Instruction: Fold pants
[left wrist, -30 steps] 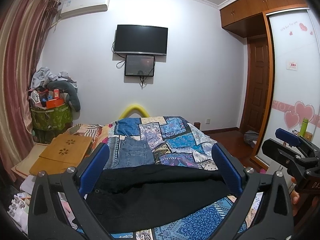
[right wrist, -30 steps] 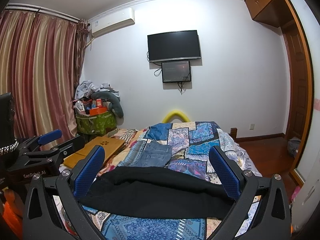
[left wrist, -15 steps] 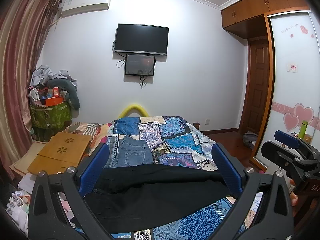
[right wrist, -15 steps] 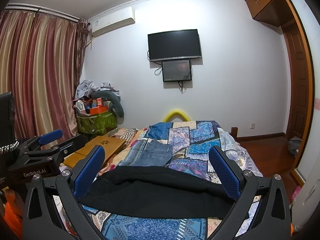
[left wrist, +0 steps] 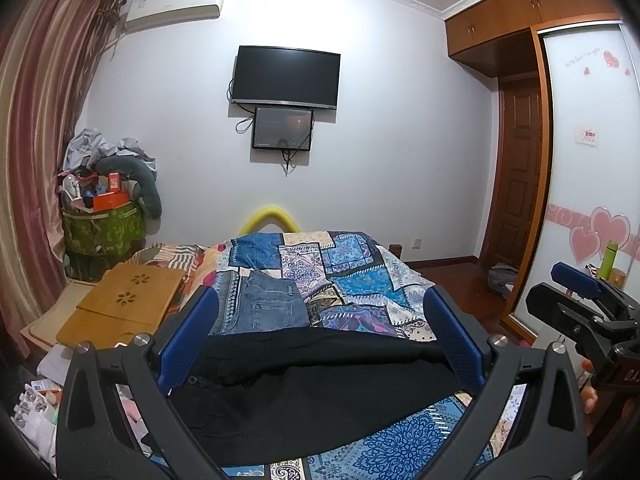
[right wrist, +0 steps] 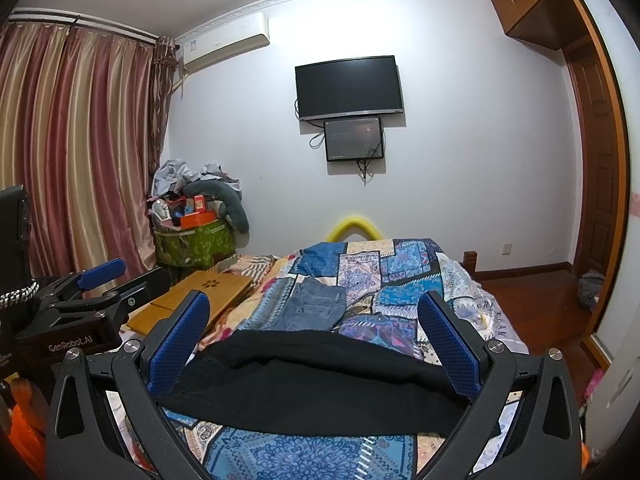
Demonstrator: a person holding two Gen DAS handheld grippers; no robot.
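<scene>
Black pants lie spread crosswise on the near part of the bed, also in the right wrist view. My left gripper is open and empty, held above the pants. My right gripper is open and empty, also above them. Each gripper shows at the edge of the other's view: the right one in the left wrist view, the left one in the right wrist view. Folded blue jeans lie farther back on the bed.
The bed has a blue patchwork cover. A wooden lap table sits to the bed's left, a green basket of clutter behind it. A wardrobe with heart stickers stands at right. A TV hangs on the far wall.
The left wrist view has drifted slightly; both grippers stay open above the pants and the pants have not moved.
</scene>
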